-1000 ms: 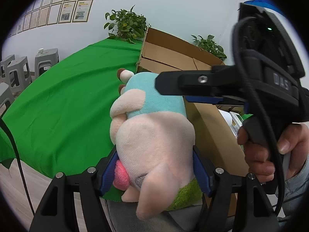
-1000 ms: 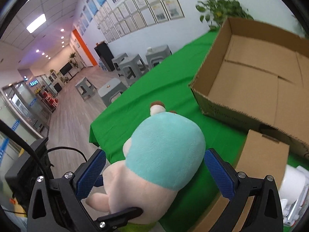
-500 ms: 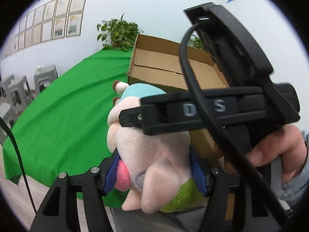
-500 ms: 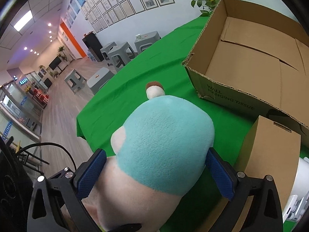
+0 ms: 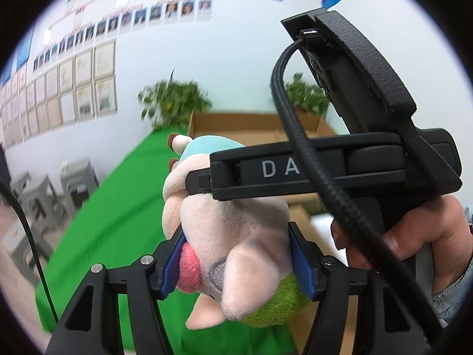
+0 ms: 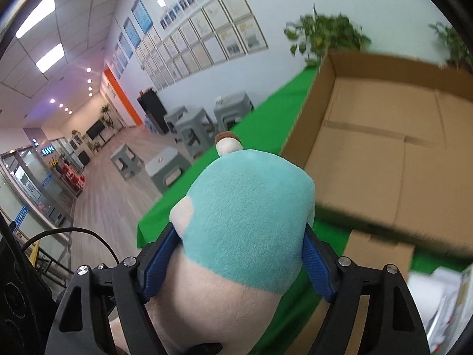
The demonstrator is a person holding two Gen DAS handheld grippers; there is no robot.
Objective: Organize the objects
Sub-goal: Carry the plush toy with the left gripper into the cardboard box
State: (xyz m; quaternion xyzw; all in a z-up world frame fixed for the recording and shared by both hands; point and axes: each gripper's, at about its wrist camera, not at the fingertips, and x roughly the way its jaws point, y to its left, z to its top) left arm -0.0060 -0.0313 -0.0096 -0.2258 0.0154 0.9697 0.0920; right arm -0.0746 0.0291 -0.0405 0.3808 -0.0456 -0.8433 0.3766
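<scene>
A plush toy point(image 5: 230, 222) with a teal back, pale pink body and green base is held up in the air by both grippers. My left gripper point(image 5: 236, 260) is shut on its lower pink part. My right gripper point(image 6: 241, 254) is shut on its teal back point(image 6: 248, 216). The right gripper's black body point(image 5: 340, 162) crosses just above the toy in the left wrist view, held by a hand. A large open cardboard box point(image 6: 384, 142) lies on the green table point(image 6: 266, 124) beyond the toy, at the right.
A smaller cardboard box point(image 6: 375, 254) stands below right of the toy, with white packets point(image 6: 443, 295) beside it. Grey stools point(image 6: 189, 130) stand on the floor left of the table. Potted plants point(image 6: 325, 38) sit behind the big box.
The right gripper has closed from open onto the toy's teal back. Both grippers and the toy have risen and tilted up, nearer the big box.
</scene>
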